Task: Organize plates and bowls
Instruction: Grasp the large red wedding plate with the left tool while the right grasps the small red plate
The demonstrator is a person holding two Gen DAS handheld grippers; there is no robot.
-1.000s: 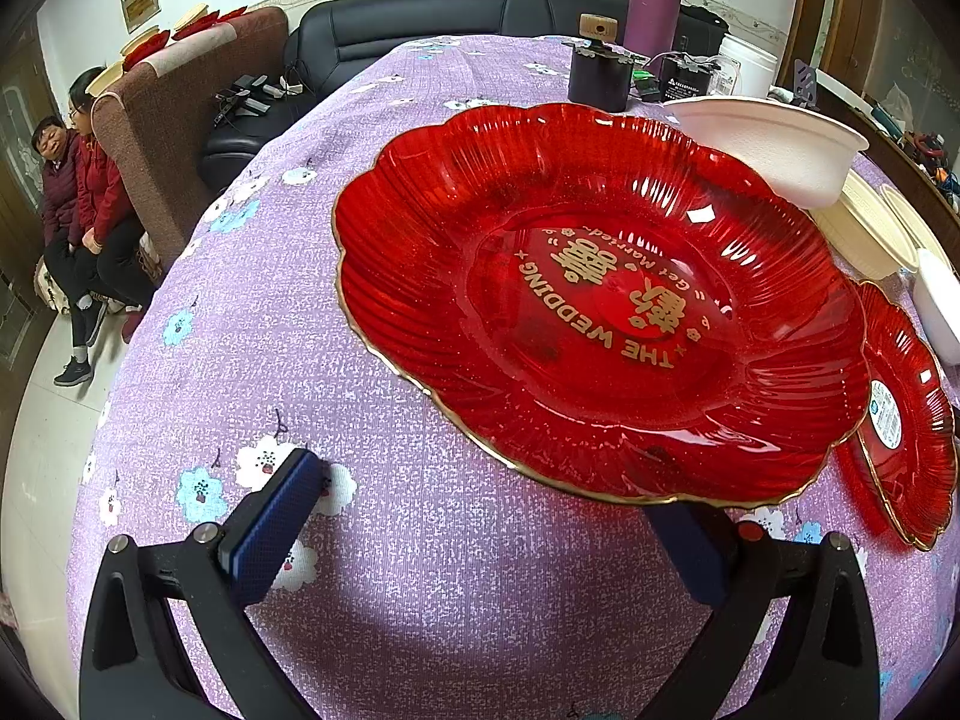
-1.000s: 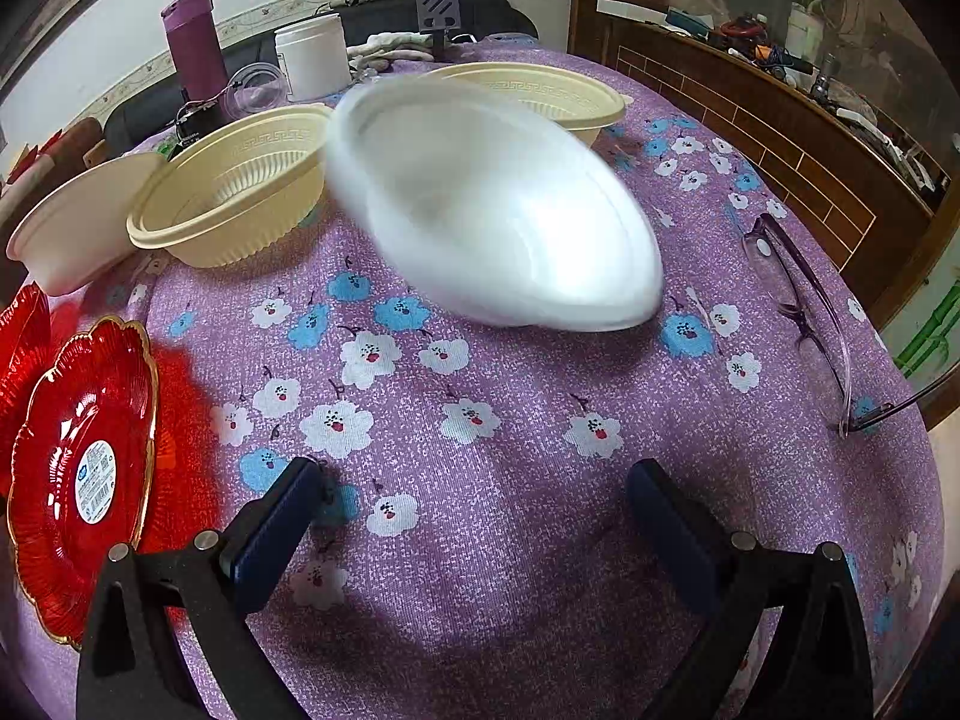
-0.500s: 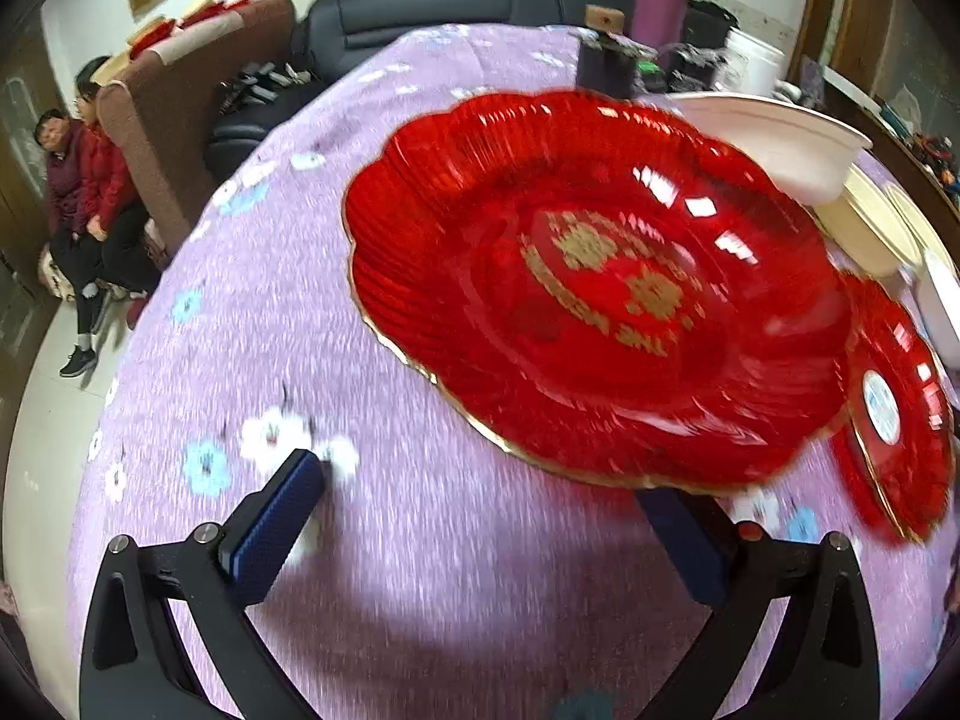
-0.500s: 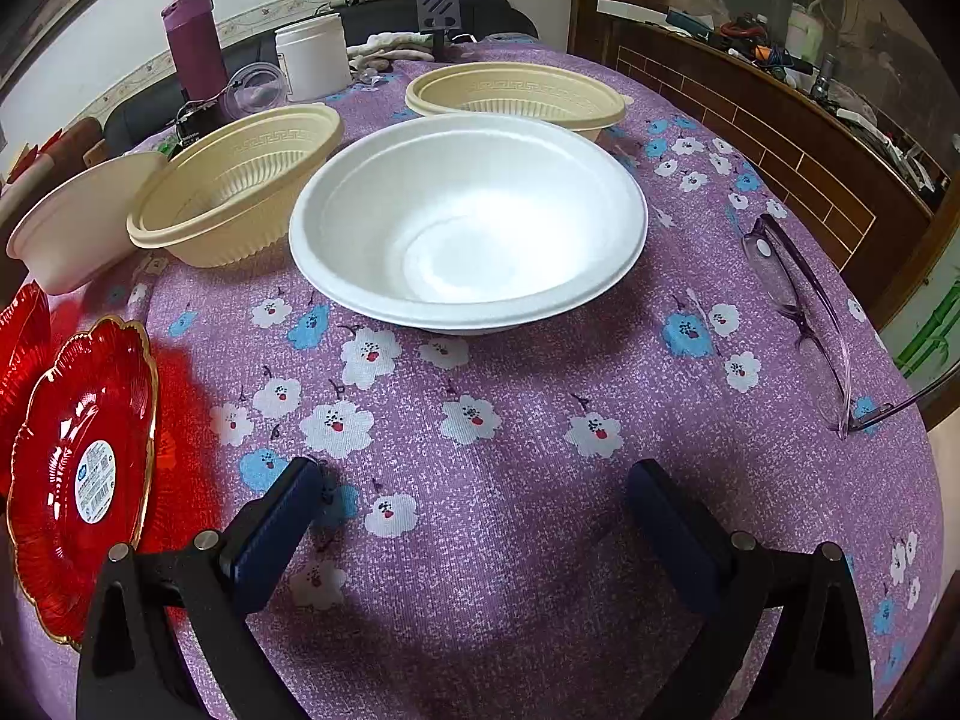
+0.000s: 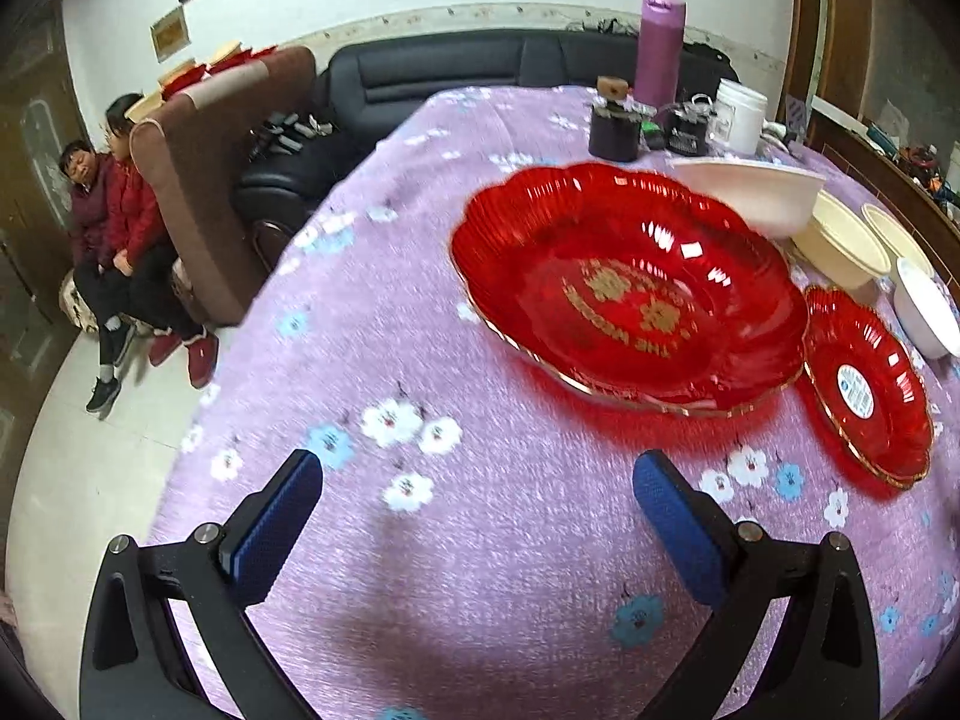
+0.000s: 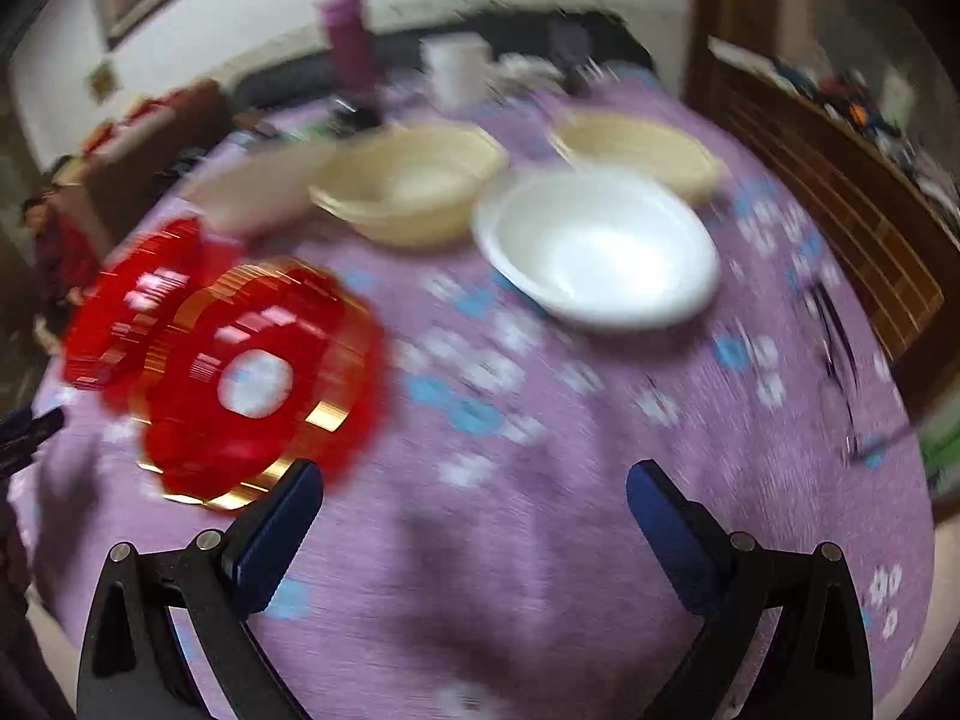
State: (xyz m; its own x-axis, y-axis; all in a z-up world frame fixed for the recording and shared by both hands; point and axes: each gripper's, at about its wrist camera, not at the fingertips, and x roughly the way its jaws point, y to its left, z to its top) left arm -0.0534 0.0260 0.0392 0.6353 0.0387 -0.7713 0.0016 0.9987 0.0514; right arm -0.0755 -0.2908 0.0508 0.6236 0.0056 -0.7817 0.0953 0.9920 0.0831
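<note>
A large red scalloped plate (image 5: 630, 294) with gold lettering lies on the purple flowered tablecloth (image 5: 456, 540), and a small red plate (image 5: 864, 384) sits to its right. My left gripper (image 5: 480, 525) stands open and empty, drawn back from the large plate. In the blurred right wrist view, a white bowl (image 6: 597, 249) rests upright on the cloth, with two cream bowls (image 6: 414, 183) (image 6: 636, 150) behind it and the small red plate (image 6: 258, 378) at the left. My right gripper (image 6: 474, 519) is open with nothing between its fingers.
A white bowl (image 5: 756, 192) leans behind the large plate. A purple flask (image 5: 657, 54), a dark jar (image 5: 612, 123) and a white tub (image 5: 741, 117) stand at the table's far end. Glasses (image 6: 840, 354) lie at the right edge. Two people (image 5: 114, 222) sit at left.
The left gripper let go of the large red plate and pulled back. The white bowl settled upright on the cloth, and the right gripper rose and backed off, swinging left.
</note>
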